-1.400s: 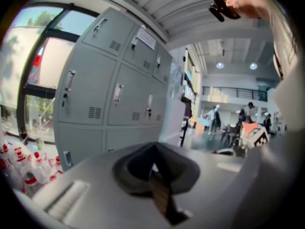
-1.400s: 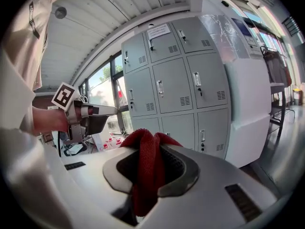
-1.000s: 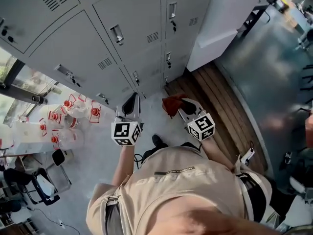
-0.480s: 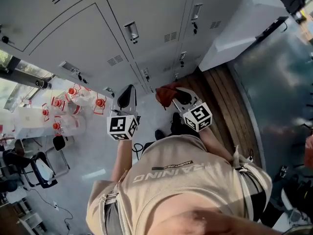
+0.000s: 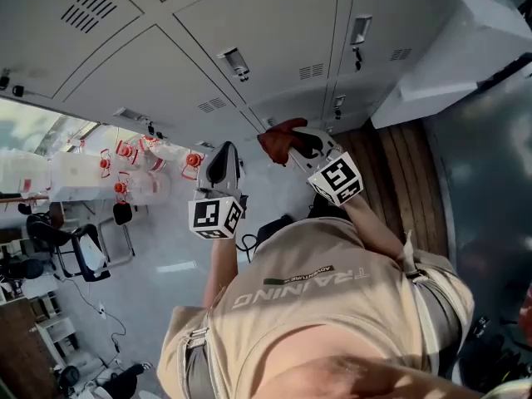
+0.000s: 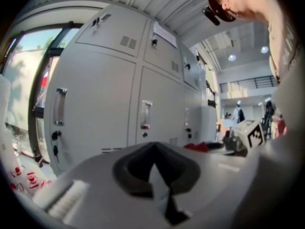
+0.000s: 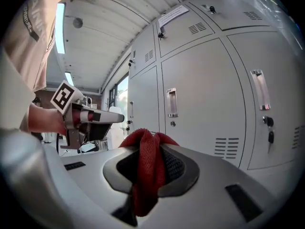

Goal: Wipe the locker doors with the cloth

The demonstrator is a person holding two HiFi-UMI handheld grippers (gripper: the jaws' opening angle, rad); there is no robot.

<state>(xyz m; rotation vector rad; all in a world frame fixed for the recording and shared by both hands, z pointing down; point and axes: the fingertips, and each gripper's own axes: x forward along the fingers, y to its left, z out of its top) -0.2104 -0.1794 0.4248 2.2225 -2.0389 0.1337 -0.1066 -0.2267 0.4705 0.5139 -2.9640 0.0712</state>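
Person's left gripper [image 5: 223,156]: jaws together, nothing between them, pointing forward. The right gripper [image 5: 295,142] is just beside it and reaches slightly further out, its jaws clamped on a red cloth [image 5: 277,137] that bunches between them. The left forearm [image 5: 221,260] and right forearm [image 5: 371,223] both extend forward from the torso.

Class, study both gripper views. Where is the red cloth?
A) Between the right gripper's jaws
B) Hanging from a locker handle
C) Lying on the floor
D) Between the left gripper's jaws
A: the red cloth is clamped between the jaws of the right gripper, while the left gripper holds nothing.
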